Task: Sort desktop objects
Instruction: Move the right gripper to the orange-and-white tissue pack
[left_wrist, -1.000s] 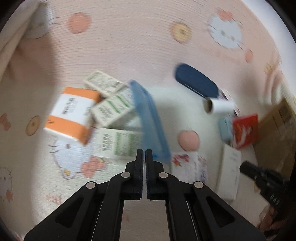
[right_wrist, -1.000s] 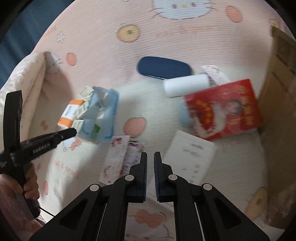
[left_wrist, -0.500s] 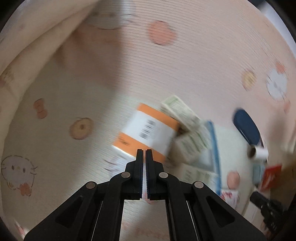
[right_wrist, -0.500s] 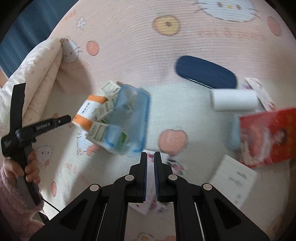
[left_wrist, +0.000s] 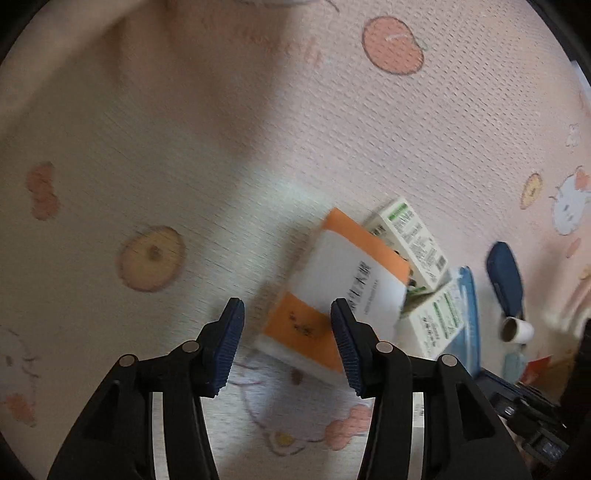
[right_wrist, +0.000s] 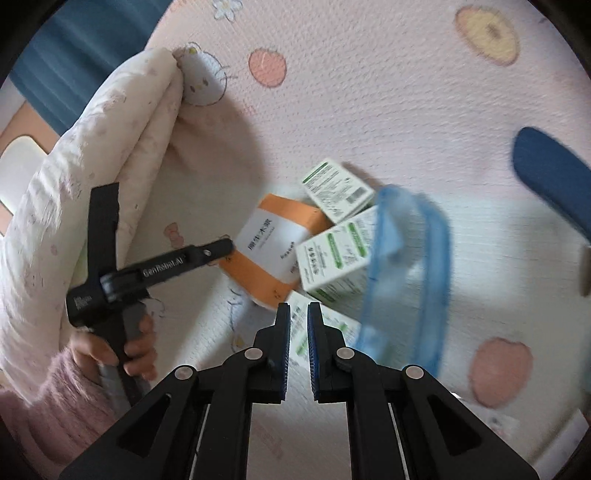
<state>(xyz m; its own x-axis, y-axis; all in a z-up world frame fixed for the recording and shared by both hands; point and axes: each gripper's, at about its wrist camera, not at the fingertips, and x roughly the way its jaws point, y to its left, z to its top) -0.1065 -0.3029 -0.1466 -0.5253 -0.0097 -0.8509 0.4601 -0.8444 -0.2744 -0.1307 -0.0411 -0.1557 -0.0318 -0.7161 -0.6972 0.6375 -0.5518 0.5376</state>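
Over the pink printed mat, left claw (left_wrist: 286, 338) jaws have just been opening, now wide, empty, the near corner of the orange-and-white box (left_wrist: 334, 291) showing between them, untouched. Likely the pickup approach, where a second ago it sat shut. Left claw pitched steeply down. Right claw (right_wrist: 298, 347) shut, empty, hovering near the blue tray (right_wrist: 406, 280).
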